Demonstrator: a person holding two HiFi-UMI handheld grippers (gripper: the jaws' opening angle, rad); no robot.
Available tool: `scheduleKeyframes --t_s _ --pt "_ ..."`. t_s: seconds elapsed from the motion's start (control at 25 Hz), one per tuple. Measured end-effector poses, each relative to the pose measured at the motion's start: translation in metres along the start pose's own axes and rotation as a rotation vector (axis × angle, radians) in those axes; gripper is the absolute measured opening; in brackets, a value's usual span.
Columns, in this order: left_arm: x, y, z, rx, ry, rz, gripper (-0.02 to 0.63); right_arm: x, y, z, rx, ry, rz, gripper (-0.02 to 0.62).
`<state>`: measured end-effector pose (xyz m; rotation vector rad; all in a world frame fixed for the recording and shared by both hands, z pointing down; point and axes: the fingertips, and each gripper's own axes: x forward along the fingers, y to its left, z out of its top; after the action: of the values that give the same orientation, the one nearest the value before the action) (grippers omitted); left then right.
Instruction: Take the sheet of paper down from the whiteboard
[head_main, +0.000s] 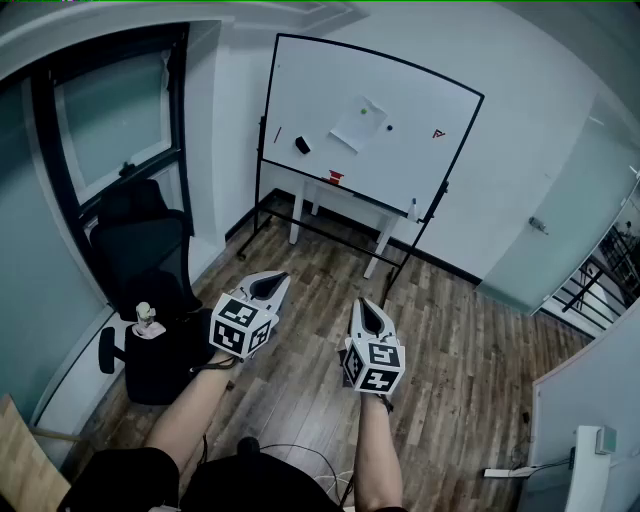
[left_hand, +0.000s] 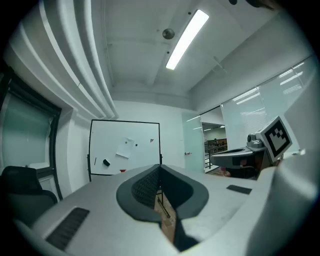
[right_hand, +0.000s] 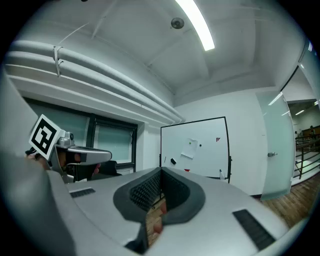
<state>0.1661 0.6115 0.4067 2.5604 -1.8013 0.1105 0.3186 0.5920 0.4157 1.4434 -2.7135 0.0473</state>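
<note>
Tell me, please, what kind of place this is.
Most likely an office or a meeting room. A whiteboard on a stand holds a sheet of paper, a black office chair stands by the window, and a frosted glass door is at the right.

Far centre: wheeled whiteboard (head_main: 410, 100) bearing one sheet of paper (head_main: 358, 126) tilted under a green magnet (head_main: 362, 110), a black magnet (head_main: 389, 127) just right of it, a black eraser (head_main: 302, 145) to its lower left, and a small red item (head_main: 335, 177) on the tray. Left: black office chair (head_main: 140, 250) below a dark-framed window (head_main: 110, 115). Near, over the wooden floor (head_main: 470, 340): left gripper (head_main: 280, 278) and right gripper (head_main: 366, 303), side by side on bare forearms, fingers drawn together, well apart from the board.
</note>
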Motion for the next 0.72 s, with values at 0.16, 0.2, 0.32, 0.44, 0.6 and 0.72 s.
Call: scheduleKeyframes --t_s 0.16,0.2,0.32,0.44,0.6,0.72 --pt "0.007 0.03 -0.004 -0.003 -0.001 0.006 0.021 0.032 0.013 0.0 -0.003 0.004 0.011 0.025" --pt "0.007 0.039 -0.005 -0.001 -0.008 0.015 0.021 0.04 0.017 0.0 -0.005 0.006 0.017 0.025" --pt "0.009 0.065 -0.009 0.018 -0.01 0.032 0.021 0.064 0.03 -0.004 -0.021 0.014 0.033 0.025" --pt "0.012 0.081 -0.02 0.027 0.002 0.029 0.021 0.084 0.038 -0.01 -0.018 0.016 0.032 0.025" --pt "0.024 0.096 -0.031 -0.003 0.004 0.01 0.021 0.106 0.044 -0.016 -0.022 0.028 0.011 0.025" --pt "0.033 0.104 -0.038 -0.034 -0.001 -0.014 0.021 0.118 0.046 -0.022 -0.025 0.043 -0.002 0.025"
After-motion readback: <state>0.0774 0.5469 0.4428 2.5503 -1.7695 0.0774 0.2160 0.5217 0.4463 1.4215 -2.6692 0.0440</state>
